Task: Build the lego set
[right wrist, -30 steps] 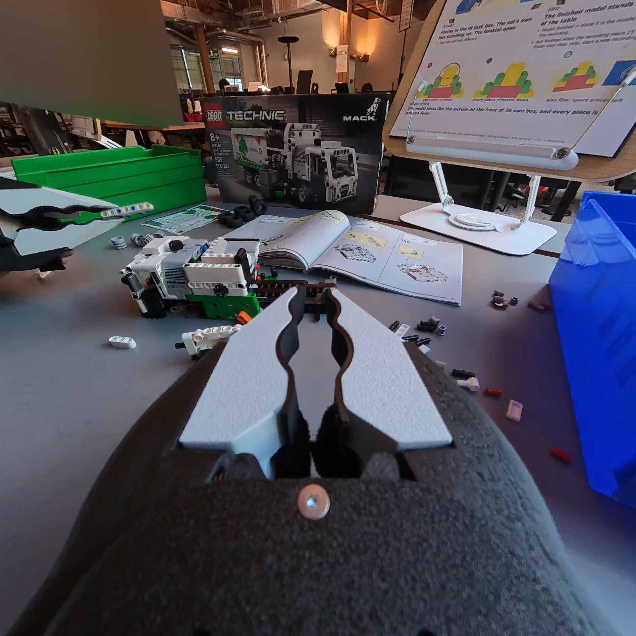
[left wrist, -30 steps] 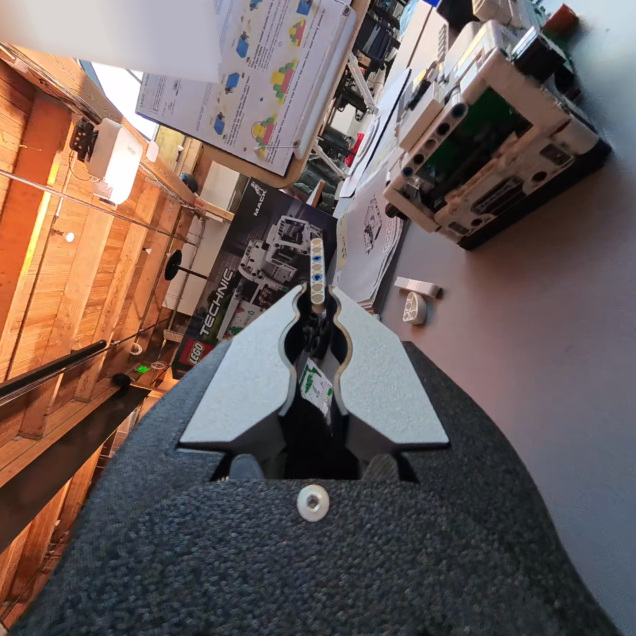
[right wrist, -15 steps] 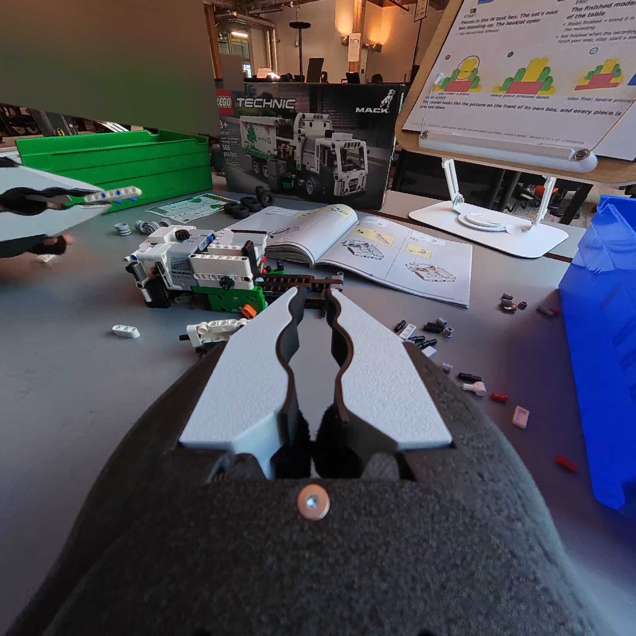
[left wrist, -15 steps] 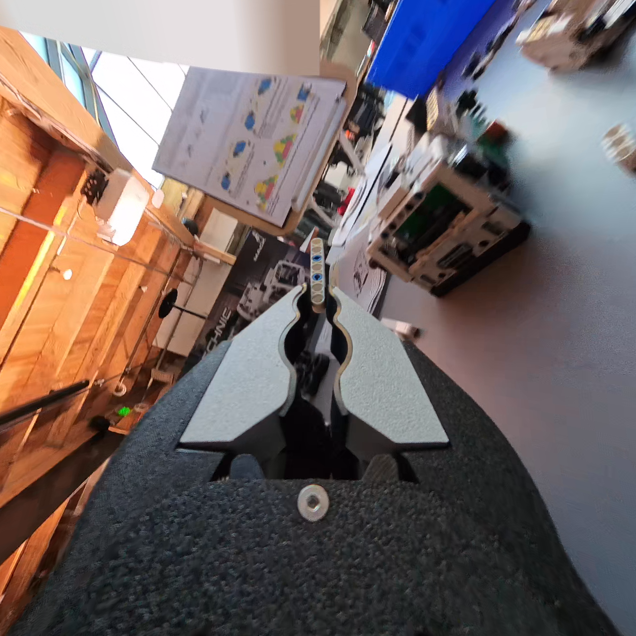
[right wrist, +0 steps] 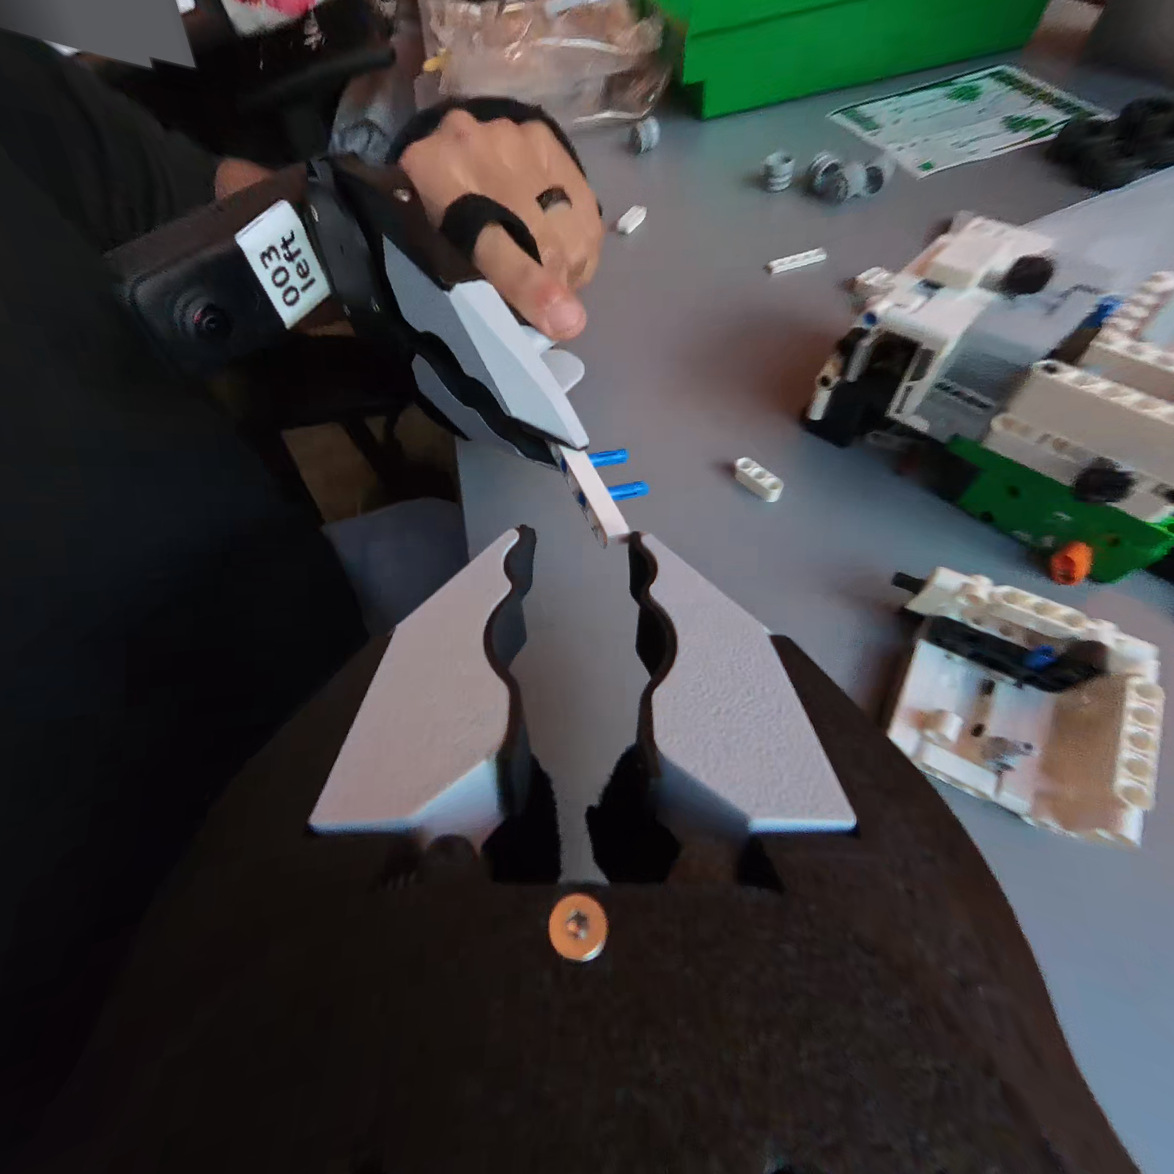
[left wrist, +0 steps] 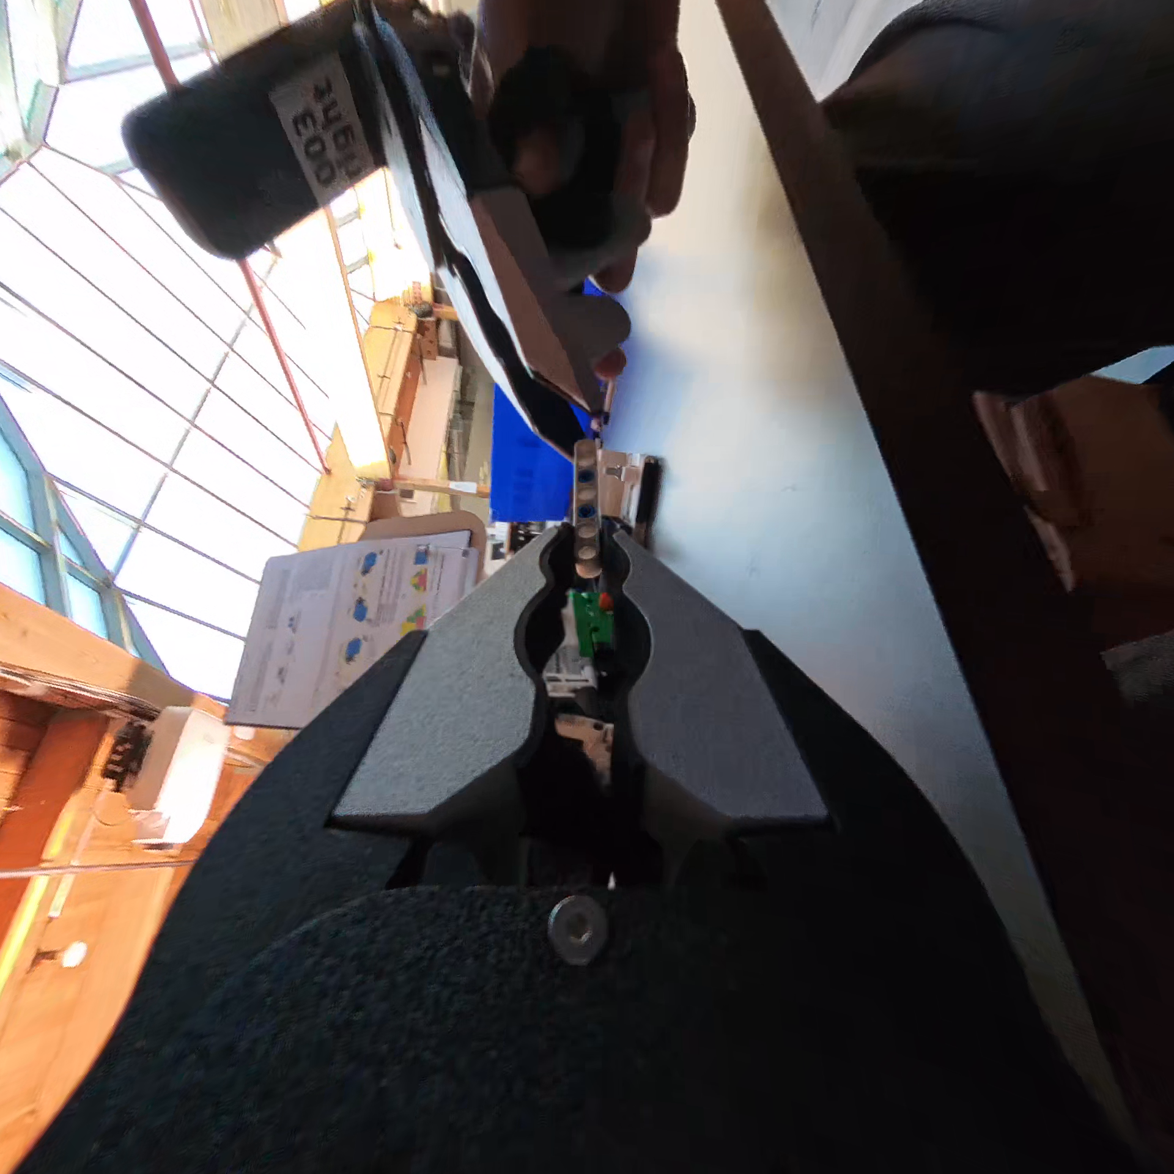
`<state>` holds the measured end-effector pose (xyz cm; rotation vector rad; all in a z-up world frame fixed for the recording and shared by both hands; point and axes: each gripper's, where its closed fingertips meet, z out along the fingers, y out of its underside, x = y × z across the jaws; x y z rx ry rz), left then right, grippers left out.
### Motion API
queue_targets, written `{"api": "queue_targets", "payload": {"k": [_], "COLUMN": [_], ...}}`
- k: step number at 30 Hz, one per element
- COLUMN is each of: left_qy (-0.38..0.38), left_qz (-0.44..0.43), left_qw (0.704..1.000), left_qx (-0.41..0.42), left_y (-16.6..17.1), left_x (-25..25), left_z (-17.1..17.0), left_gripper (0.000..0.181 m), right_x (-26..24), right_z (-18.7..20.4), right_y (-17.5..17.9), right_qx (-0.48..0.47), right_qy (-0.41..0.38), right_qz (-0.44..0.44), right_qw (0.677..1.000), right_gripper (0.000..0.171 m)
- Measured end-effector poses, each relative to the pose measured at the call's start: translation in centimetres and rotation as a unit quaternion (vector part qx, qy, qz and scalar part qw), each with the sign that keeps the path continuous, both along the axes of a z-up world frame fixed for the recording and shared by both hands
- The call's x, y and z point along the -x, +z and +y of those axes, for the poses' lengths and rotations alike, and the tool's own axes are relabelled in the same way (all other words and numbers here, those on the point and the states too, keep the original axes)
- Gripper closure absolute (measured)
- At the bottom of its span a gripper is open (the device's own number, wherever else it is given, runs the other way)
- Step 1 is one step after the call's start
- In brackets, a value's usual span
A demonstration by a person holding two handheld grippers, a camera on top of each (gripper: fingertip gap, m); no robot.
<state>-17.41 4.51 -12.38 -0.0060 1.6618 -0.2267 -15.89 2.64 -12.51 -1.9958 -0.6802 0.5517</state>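
My left gripper point(left wrist: 587, 540) is shut on one end of a white beam point(left wrist: 586, 492) with two blue pins in it. In the right wrist view the left gripper point(right wrist: 559, 438) comes in from the upper left, held by a hand. There the beam point(right wrist: 597, 502) points down at my right gripper point(right wrist: 578, 535), and its free end is at the right fingertip point(right wrist: 637, 540). The right gripper is open and empty. It also shows in the left wrist view point(left wrist: 587, 410), just beyond the beam. The part-built white and green truck point(right wrist: 1016, 394) lies on the grey table point(right wrist: 699, 356) to the right.
A white sub-assembly point(right wrist: 1029, 699) lies at the right. A small white beam point(right wrist: 759, 478) lies near the pins. Grey wheel hubs point(right wrist: 819, 175), a sticker sheet point(right wrist: 972, 114), black tyres point(right wrist: 1118, 146) and a green bin point(right wrist: 826, 44) are at the back. The table edge is at the left.
Both grippers have swung to face each other. The right one turned left, away from the booklet, and its jaws stand wider. The beam's free end now reaches the right gripper's tips.
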Motion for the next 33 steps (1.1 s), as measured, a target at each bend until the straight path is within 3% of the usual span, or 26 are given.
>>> {"api": "queue_targets", "payload": {"k": [3, 6, 8, 11, 14, 17, 20, 23, 27, 30, 33], "left_qy": [-0.012, -0.010, 0.005, 0.039, 0.049, 0.042, 0.033, 0.018, -0.030, -0.059, -0.075], "left_qz": [-0.024, -0.027, -0.018, 0.026, 0.089, 0.141, 0.166, 0.208, 0.213, 0.204, 0.189], "left_qw": [0.999, 0.998, 0.999, 0.998, 0.971, 0.904, 0.821, 0.712, 0.592, 0.543, 0.537], "left_qx": [-0.046, -0.050, -0.033, 0.045, 0.215, 0.402, 0.545, 0.670, 0.777, 0.813, 0.819], "left_y": [0.4, 0.5, 0.4, 0.2, 0.7, 1.7, 2.7, 3.4, 4.6, 5.2, 5.8], "left_x": [0.2, 0.4, 0.3, 0.1, 0.4, 0.1, -0.7, -1.1, -1.6, -1.8, -1.8], "left_z": [-1.3, -1.7, -1.6, -1.0, -0.7, -0.5, -0.1, 0.0, 0.4, 0.9, 1.0], "left_gripper": [0.176, 0.176, 0.176, 0.172, 0.149, 0.134, 0.139, 0.135, 0.150, 0.164, 0.172], "right_x": [0.9, 1.0, 1.1, 0.9, -0.2, 0.0, 0.3, -0.4, -0.2, -0.2, -0.1], "right_z": [-0.2, -0.6, -0.9, -0.8, -0.4, -0.2, 0.6, 1.7, 2.2, 2.5, 2.8], "right_y": [-0.4, 0.4, 0.3, 0.2, -0.1, 1.1, 2.7, 4.0, 4.6, 4.7, 5.0], "right_qx": [0.005, -0.016, -0.019, -0.050, -0.072, -0.113, -0.176, -0.254, -0.319, -0.334, -0.345], "right_qy": [0.015, 0.024, 0.033, 0.035, 0.016, 0.014, -0.016, -0.082, -0.120, -0.141, -0.159], "right_qz": [0.004, 0.008, -0.005, -0.046, -0.080, -0.055, -0.063, -0.136, -0.230, -0.250, -0.251], "right_qw": [1.000, 1.000, 0.999, 0.997, 0.994, 0.992, 0.982, 0.954, 0.912, 0.898, 0.890], "right_gripper": [0.142, 0.160, 0.162, 0.164, 0.164, 0.164, 0.164, 0.164, 0.165, 0.164, 0.165]}}
